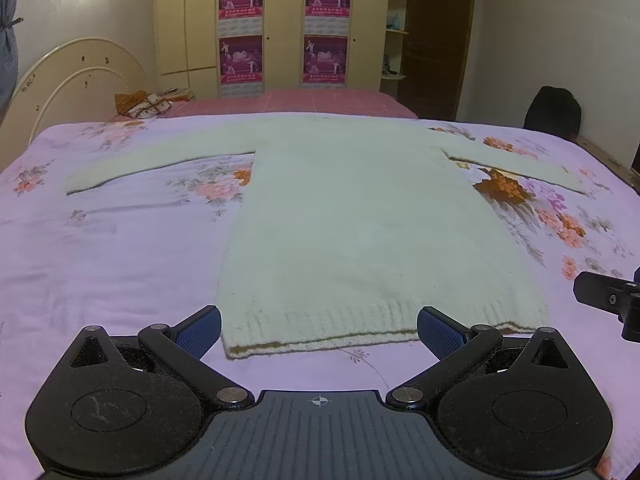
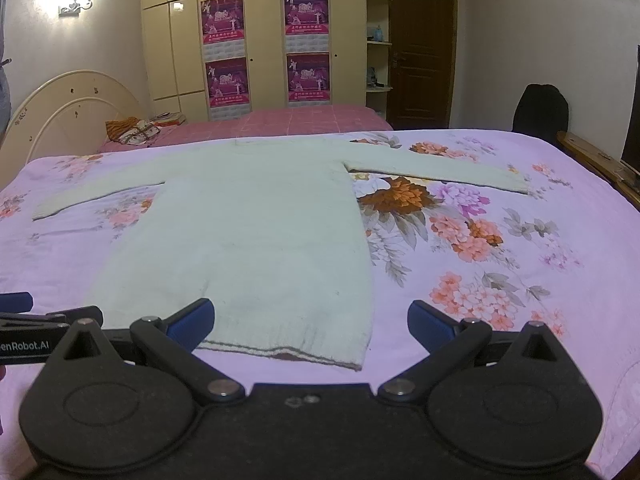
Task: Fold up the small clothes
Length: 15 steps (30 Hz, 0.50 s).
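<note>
A cream knitted sweater (image 1: 352,216) lies flat on the bed, hem toward me, both sleeves spread out sideways. It also shows in the right wrist view (image 2: 256,232). My left gripper (image 1: 319,330) is open and empty, its blue pads either side of the hem near the sweater's left bottom corner. My right gripper (image 2: 311,322) is open and empty, just short of the hem near the right bottom corner. Part of the right gripper (image 1: 608,300) shows at the right edge of the left wrist view. Part of the left gripper (image 2: 40,332) shows at the left edge of the right wrist view.
The bed has a lilac floral cover (image 1: 120,248). Behind it is a pink bedspread (image 1: 320,100) with folded items (image 1: 148,106) by the cream headboard (image 1: 76,76). A wardrobe with posters (image 1: 280,24), a brown door (image 2: 420,48) and a dark chair (image 2: 540,114) stand beyond.
</note>
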Available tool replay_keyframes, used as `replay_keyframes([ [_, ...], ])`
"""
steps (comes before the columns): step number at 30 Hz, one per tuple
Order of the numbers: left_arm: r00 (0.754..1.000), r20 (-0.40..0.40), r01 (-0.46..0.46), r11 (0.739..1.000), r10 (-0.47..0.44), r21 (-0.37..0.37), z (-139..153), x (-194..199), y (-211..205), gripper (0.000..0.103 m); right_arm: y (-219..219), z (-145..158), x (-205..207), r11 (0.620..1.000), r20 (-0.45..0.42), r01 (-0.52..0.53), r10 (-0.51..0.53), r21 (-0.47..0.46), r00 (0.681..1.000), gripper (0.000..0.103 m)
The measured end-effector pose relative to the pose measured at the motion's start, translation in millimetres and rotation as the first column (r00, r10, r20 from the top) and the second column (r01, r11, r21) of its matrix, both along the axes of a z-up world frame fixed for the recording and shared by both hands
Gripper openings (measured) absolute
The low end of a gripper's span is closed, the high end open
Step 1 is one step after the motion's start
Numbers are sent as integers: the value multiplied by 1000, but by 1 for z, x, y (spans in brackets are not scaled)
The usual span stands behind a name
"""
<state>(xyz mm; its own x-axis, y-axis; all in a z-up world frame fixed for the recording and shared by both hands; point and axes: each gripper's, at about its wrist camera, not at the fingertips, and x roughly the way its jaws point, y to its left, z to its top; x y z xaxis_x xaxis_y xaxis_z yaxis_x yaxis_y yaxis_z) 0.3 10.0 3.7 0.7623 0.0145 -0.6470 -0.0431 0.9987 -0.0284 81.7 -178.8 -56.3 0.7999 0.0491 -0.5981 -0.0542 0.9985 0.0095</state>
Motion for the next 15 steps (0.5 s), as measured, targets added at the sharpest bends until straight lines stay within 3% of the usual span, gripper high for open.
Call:
replay_keyframes([
  [15,1000,-4,0,1000,0,3,-2,3,4,103,1,0,1,1000,-4,1,-1,1,1000,102],
])
